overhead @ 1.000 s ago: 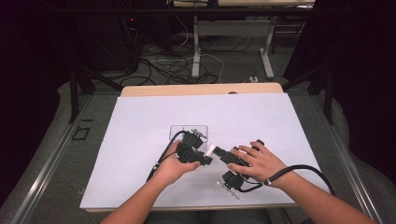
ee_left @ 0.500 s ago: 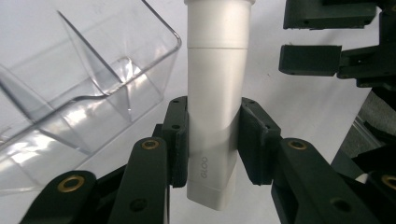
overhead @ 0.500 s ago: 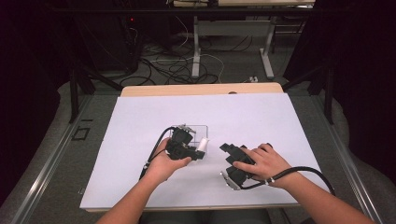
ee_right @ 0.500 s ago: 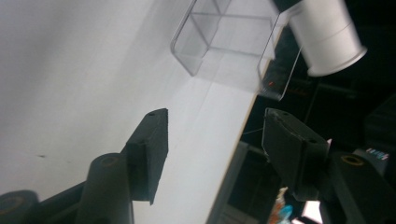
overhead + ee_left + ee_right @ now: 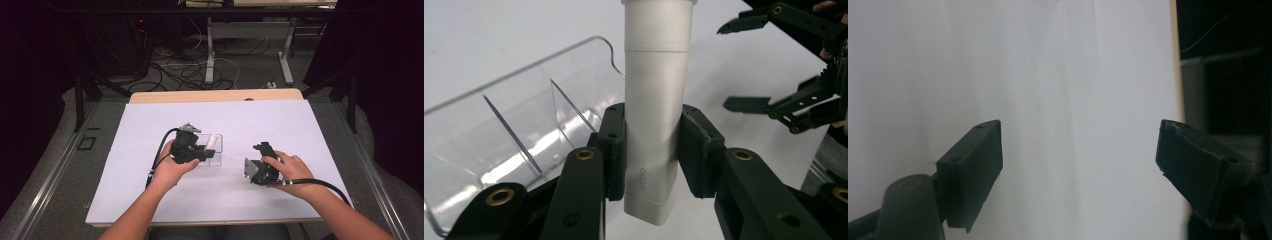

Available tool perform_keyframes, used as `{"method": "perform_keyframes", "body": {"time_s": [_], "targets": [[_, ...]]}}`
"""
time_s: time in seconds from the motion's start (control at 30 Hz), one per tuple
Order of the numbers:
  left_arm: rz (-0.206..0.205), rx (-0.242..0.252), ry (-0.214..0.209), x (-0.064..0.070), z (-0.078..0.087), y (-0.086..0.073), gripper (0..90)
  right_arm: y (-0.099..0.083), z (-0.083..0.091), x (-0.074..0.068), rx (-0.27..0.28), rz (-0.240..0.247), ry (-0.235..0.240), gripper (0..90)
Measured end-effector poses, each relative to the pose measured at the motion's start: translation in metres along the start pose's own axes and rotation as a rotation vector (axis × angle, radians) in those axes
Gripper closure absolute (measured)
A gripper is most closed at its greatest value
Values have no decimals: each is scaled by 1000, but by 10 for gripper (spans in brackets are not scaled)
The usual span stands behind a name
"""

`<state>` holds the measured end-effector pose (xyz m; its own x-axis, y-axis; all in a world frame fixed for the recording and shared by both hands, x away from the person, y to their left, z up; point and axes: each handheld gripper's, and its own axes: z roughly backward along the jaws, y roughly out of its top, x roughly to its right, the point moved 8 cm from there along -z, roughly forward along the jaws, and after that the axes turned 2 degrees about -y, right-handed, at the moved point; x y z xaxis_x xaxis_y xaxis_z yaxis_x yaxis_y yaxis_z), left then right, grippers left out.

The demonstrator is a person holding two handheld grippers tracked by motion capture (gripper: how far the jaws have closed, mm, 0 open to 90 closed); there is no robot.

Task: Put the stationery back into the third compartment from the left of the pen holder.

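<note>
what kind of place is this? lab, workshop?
Most likely a lab recording station: a white-covered table under a fixed overhead camera, loose cables on the floor behind, and handheld grippers, the left gripper clamping a white tube by a clear divided tray.

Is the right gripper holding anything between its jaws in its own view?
No: the right gripper has its jaws spread wide apart, with bare white table between them.

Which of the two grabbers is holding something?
The left gripper: its fingers pinch a white tube beside the clear tray. The right gripper is open, with nothing between its fingers.
</note>
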<state>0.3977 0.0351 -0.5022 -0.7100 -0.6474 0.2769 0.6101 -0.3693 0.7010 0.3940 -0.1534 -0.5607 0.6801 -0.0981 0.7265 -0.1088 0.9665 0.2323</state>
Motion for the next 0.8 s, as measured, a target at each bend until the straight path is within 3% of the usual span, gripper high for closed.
{"method": "perform_keyframes", "body": {"time_s": [0.07,0.1,0.17,0.23,0.43,0.57,0.63,0.73,0.8], "targets": [[-13,19,10,-4,1,3,672,-4,1,3,24,-194,56,178],[6,40,10,-4,1,4,672,-5,1,6,38,-280,77,174],[-5,53,15,-7,1,6,672,-10,1,11,49,-413,98,151],[-11,85,28,-11,0,10,672,-14,1,16,74,-529,111,148],[0,144,45,-14,-4,16,672,-23,1,26,153,-799,141,126],[3,183,52,-14,-7,20,672,-28,-1,28,163,-911,153,62],[-2,207,59,-14,-10,22,672,-32,-2,28,137,-938,148,0],[1,219,66,-13,-13,23,672,-35,-3,27,138,-986,132,0],[8,254,72,-13,-17,25,672,-36,-3,26,140,-1008,122,0]]}}
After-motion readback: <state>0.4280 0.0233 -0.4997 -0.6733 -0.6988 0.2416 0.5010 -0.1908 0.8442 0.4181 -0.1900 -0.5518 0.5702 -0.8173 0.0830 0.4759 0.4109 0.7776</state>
